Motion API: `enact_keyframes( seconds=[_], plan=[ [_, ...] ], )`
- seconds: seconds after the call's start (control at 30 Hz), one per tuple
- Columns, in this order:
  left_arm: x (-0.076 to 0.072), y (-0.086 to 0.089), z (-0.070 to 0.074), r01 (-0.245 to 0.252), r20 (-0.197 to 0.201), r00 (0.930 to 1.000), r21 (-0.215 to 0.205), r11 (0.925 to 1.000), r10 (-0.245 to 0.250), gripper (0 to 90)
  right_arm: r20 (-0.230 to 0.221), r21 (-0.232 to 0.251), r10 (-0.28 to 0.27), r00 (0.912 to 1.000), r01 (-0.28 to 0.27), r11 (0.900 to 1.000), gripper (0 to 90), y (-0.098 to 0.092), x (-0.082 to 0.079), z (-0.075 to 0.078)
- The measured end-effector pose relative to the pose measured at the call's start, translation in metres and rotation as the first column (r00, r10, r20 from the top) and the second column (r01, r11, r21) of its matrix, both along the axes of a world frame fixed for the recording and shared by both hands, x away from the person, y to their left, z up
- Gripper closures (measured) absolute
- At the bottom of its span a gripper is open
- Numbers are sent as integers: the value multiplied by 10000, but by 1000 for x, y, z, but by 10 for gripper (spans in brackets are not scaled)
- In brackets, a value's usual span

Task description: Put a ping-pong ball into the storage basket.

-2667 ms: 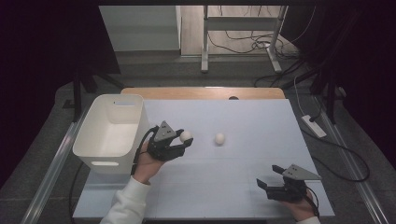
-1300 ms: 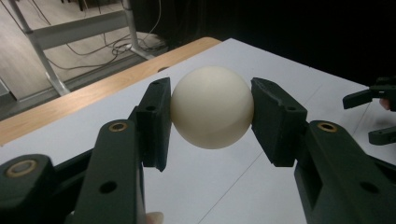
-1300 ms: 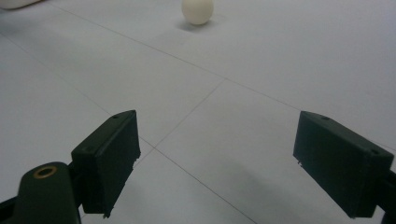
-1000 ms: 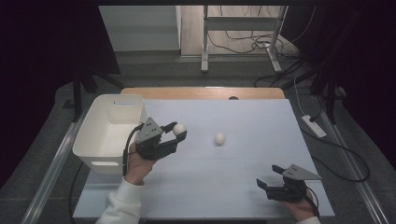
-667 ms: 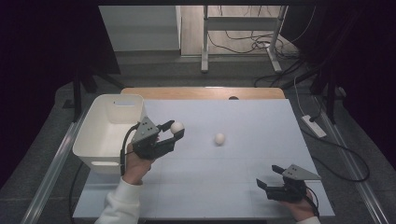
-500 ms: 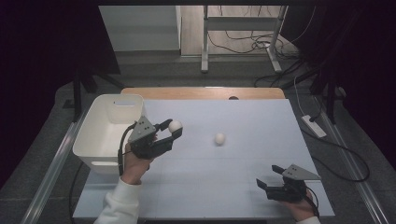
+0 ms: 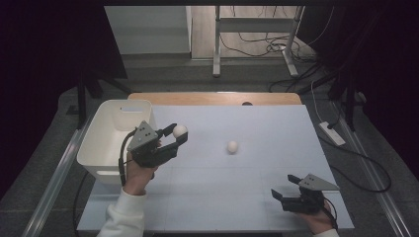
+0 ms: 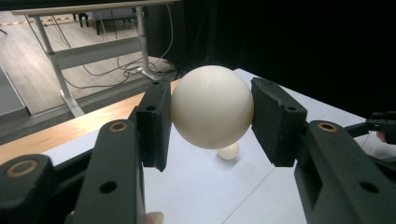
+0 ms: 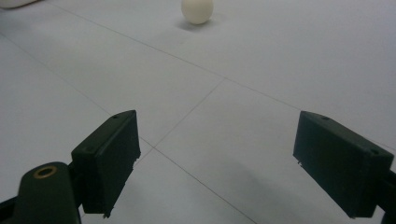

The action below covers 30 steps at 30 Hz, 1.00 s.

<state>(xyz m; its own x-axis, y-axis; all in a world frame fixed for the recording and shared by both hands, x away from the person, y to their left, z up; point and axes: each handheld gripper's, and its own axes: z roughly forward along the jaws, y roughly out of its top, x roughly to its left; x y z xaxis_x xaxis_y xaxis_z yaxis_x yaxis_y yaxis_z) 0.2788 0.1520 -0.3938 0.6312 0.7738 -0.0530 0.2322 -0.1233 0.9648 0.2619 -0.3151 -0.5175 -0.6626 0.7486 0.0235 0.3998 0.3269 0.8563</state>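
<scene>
1. The left claw (image 7: pixel 177 136) is clamped on a white ball (image 7: pixel 180 131); in the left gripper view its two black pads press the held ball (image 8: pixel 211 113) from either side at its widest part, a grip that should keep a round thing from slipping out.
2. That ball is carried clear of the counter (image 7: pixel 257 197), just beside the right-hand rim of the white bin (image 7: pixel 111 109). Judging by that closeness, the bin is where it is meant to go.
3. A second white ball (image 7: pixel 232 146) lies alone near the middle of the counter, well apart from both claws; it looks to be the next one to collect.
4. The right claw (image 7: pixel 277 193) rests low at the near right corner of the counter with nothing in it. The right gripper view shows its jaws standing wide and pointed toward the loose ball (image 9: pixel 197 10), as if waiting out of the way.
</scene>
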Motion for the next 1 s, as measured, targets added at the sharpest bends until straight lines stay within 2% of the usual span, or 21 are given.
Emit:
enact_keyframes(
  seconds=[0.6, 1.0],
  plan=[
    [-3, 18, 6, -459, 173, 9988, -291, 9985, 464, 508, 12, -4, 0, 10000, 0, 10000, 147, 0, 0, 0],
    [-2, 34, 8, -780, 2, 9969, -399, 9962, 781, 508, 14, -23, 7, 10000, -7, 10000, 148, 0, 0, 0]
  ],
)
